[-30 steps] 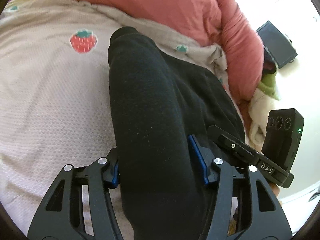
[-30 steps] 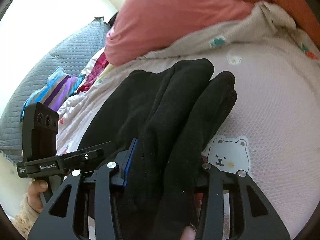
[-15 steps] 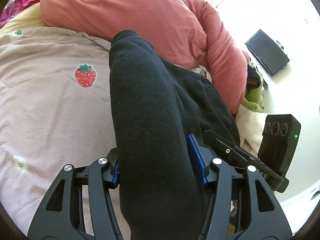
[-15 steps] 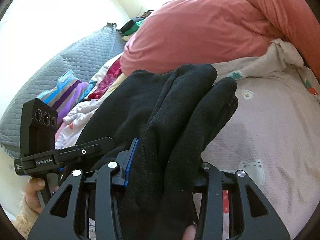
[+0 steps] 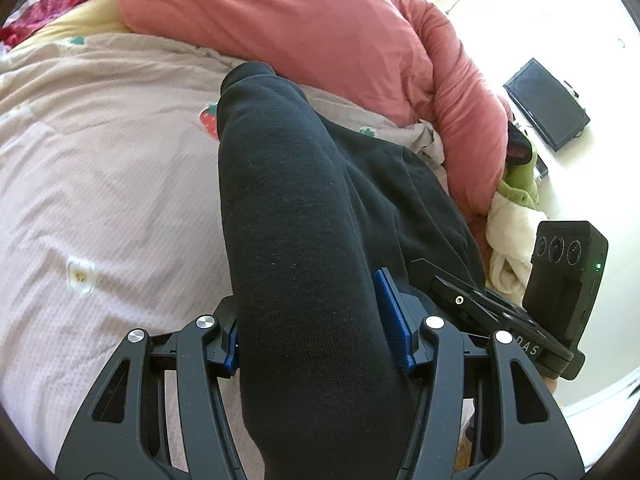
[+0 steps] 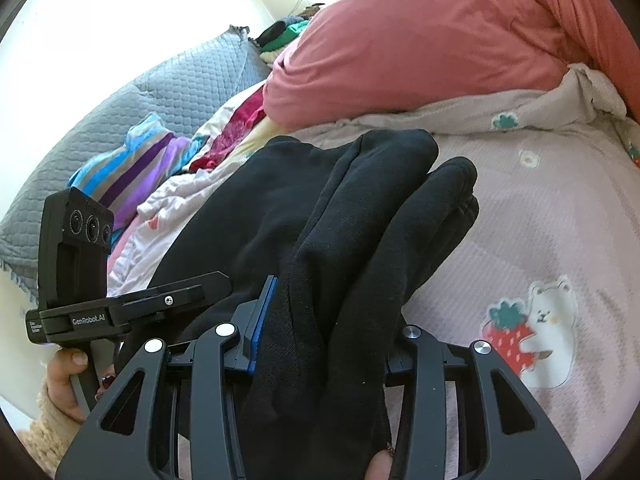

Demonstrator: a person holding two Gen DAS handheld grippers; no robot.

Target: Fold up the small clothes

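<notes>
A small pair of black trousers (image 5: 296, 216) hangs between my two grippers above a pink bed sheet (image 5: 100, 184). My left gripper (image 5: 316, 332) is shut on one side of the waist end; the legs run away from it. My right gripper (image 6: 320, 328) is shut on the other side of the black trousers (image 6: 352, 232), whose two leg ends lie side by side in front of it. Each gripper shows in the other's view: the right one in the left wrist view (image 5: 520, 320), the left one in the right wrist view (image 6: 120, 308).
A big pink duvet (image 5: 320, 32) lies bunched along the far side of the bed. Striped and red clothes (image 6: 152, 168) and a grey quilted pillow (image 6: 140, 104) lie at the left. A green and white bundle (image 5: 516, 208) and a dark screen (image 5: 548, 104) are at the right.
Both grippers have swung and lowered a little with the trousers held between them; the sheet's strawberry print has slid behind the leg and the leg ends have come down nearer the sheet.
</notes>
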